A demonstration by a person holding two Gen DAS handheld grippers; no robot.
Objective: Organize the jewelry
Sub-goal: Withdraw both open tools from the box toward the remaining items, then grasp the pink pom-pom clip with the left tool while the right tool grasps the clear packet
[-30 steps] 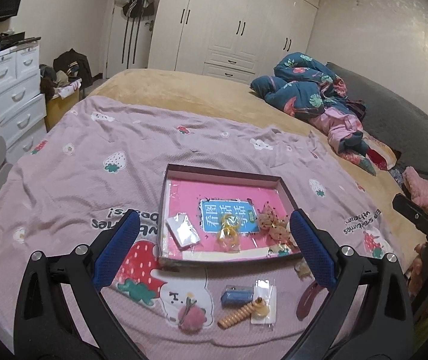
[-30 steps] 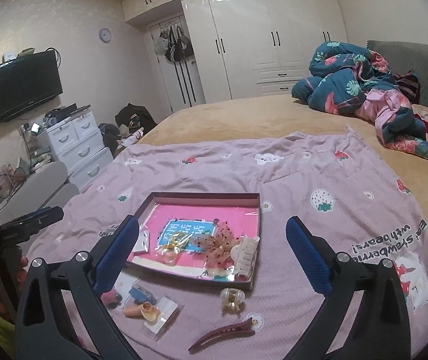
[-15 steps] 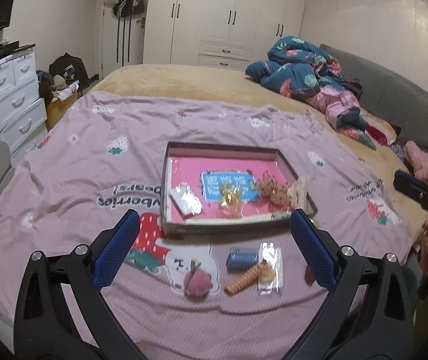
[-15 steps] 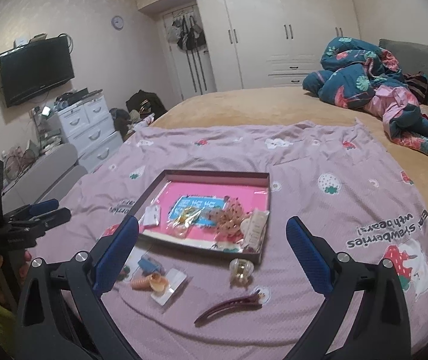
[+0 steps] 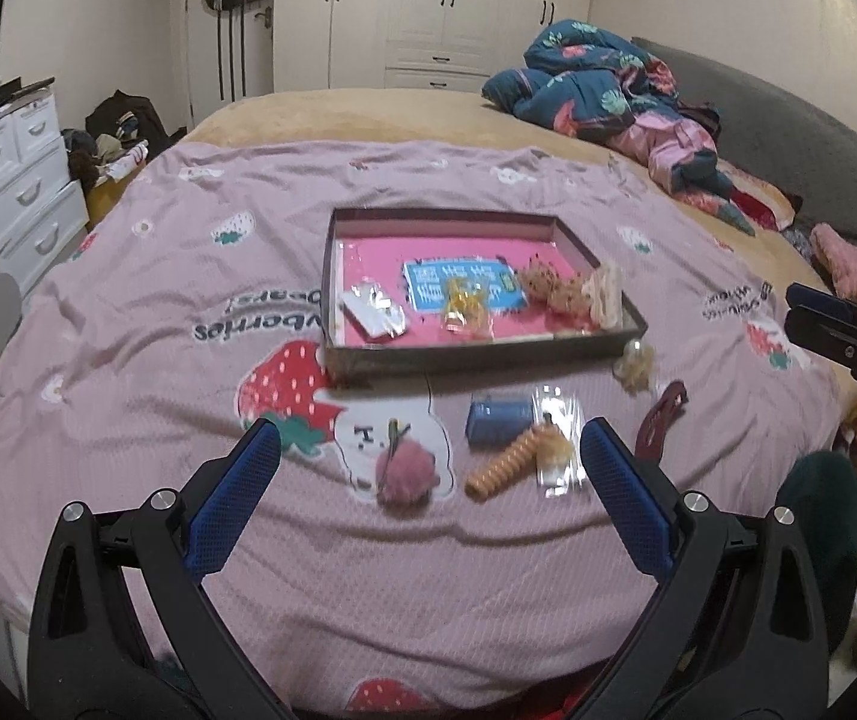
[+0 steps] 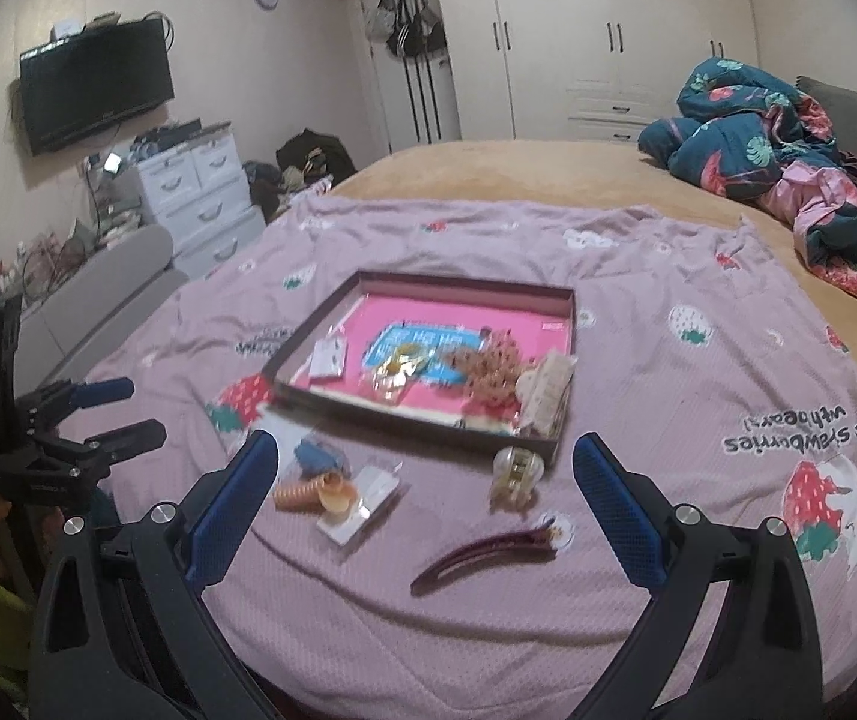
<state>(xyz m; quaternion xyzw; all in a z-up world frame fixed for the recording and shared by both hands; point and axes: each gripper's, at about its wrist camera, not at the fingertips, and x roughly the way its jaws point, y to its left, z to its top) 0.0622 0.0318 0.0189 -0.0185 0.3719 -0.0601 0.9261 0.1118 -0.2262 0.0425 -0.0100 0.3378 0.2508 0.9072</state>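
The shallow box (image 5: 368, 360) lies mid-blanket, its near wall facing 6 o'clock. Loose pieces sit on the blanket (image 5: 128, 372) between that wall and the bed's near edge: pink pompom (image 5: 407, 474), orange spiral clip (image 5: 503, 465), blue pouch (image 5: 497, 420), maroon hair clip (image 6: 488, 552), clear claw clip (image 6: 515, 474). The left gripper (image 5: 428, 474) hovers low, jaws wide apart, holding nothing. The right gripper (image 6: 425, 492) likewise gapes empty, at 6 o'clock of the box.
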